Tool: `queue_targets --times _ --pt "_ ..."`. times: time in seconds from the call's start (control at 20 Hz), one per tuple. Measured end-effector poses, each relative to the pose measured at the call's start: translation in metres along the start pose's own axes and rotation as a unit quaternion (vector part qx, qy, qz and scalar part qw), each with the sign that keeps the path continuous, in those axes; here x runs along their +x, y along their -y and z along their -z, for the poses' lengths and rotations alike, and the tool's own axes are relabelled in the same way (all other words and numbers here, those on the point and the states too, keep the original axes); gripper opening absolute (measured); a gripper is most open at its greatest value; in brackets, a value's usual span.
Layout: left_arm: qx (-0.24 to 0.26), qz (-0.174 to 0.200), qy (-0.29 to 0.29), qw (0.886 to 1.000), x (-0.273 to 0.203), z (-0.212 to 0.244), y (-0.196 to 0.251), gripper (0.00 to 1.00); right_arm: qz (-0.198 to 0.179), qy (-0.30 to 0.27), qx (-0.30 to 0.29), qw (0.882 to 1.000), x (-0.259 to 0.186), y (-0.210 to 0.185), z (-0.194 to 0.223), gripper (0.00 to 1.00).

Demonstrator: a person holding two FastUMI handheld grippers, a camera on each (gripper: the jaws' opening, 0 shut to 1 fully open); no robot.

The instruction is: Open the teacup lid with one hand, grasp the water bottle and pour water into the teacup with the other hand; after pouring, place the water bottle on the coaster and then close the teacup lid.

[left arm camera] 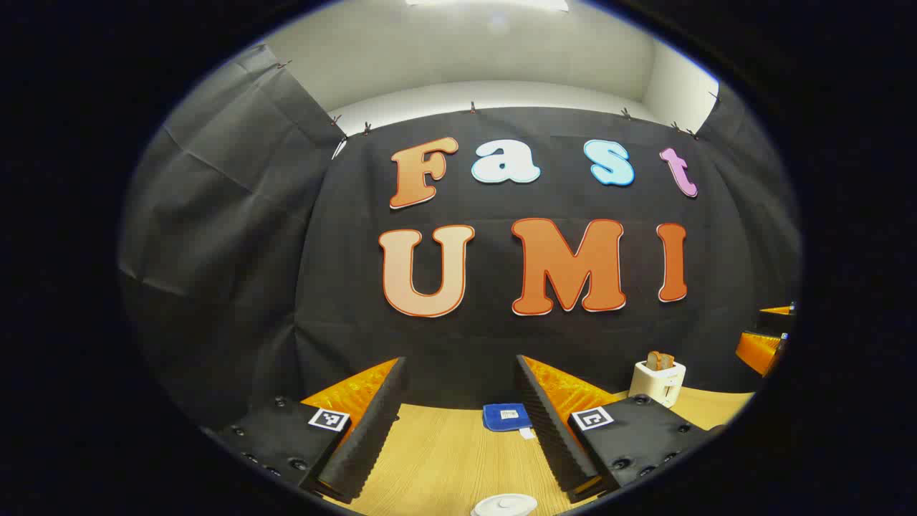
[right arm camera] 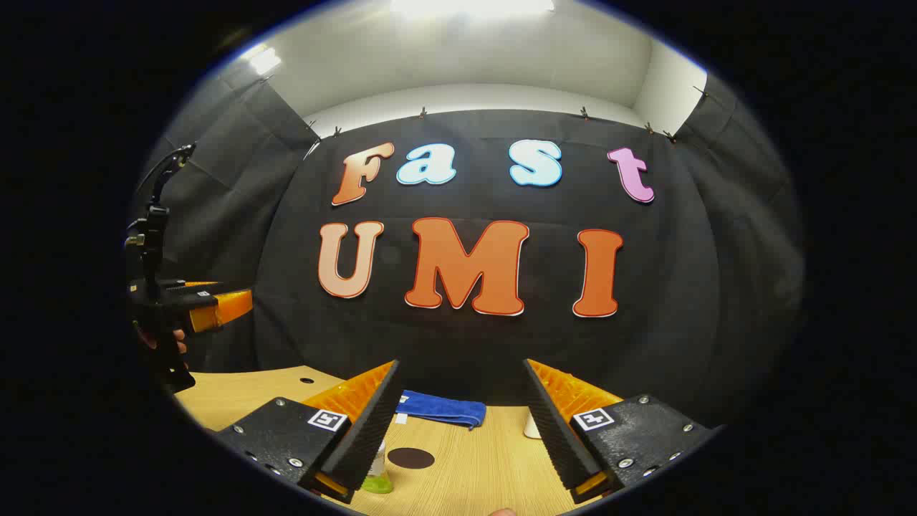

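Observation:
The white teacup lid (left arm camera: 503, 505) peeks in at the bottom edge of the left gripper view, low between the fingers of my left gripper (left arm camera: 459, 362), which stands open and empty above the table. In the right gripper view my right gripper (right arm camera: 461, 364) is also open and empty. A clear water bottle with green liquid (right arm camera: 377, 475) stands half hidden behind its left finger, and the dark round coaster (right arm camera: 410, 458) lies just right of the bottle. A hand holds the left gripper (right arm camera: 188, 301) high at the far left.
The wooden table (left arm camera: 444, 459) carries a folded blue cloth (left arm camera: 505, 417) (right arm camera: 440, 409) near the back wall and a white toaster with toast (left arm camera: 658, 383) at the right. A white object (right arm camera: 531, 427) sits partly behind my right finger. The other gripper (left arm camera: 766, 340) shows at the right edge.

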State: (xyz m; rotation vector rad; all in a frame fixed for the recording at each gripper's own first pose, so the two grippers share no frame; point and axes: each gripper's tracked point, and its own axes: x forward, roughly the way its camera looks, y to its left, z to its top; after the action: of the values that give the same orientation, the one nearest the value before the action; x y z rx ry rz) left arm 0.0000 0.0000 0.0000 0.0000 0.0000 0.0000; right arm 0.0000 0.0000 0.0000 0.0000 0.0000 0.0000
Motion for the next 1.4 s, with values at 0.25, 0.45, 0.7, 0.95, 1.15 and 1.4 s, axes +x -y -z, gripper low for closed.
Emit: queue_targets --times 0.25,0.45,0.7,0.95,1.15,1.4 --pt "-0.002 0.0 -0.012 1.0 0.004 0.007 -0.003 0.97 -0.027 -0.011 0.011 1.0 0.005 -0.014 0.007 0.99" --pt "-0.001 0.003 -0.019 1.0 0.005 0.012 -0.004 0.95 -0.027 -0.013 0.002 1.0 0.009 -0.014 0.01 0.99" --pt "-0.006 0.0 -0.019 1.0 0.006 0.015 -0.006 0.98 -0.018 -0.008 -0.017 1.0 0.012 -0.014 0.013 0.99" --pt "-0.011 0.019 -0.033 0.999 0.004 0.027 -0.001 0.95 -0.014 -0.009 -0.014 1.0 0.012 -0.011 0.02 0.99" --pt "0.0 0.041 -0.052 0.998 -0.002 0.047 0.002 0.97 -0.029 -0.028 -0.015 0.999 0.012 -0.018 0.038 0.99" --pt "-0.004 0.079 -0.095 0.992 -0.011 0.086 0.017 0.95 -0.055 -0.051 -0.01 0.997 0.01 -0.032 0.06 0.99"
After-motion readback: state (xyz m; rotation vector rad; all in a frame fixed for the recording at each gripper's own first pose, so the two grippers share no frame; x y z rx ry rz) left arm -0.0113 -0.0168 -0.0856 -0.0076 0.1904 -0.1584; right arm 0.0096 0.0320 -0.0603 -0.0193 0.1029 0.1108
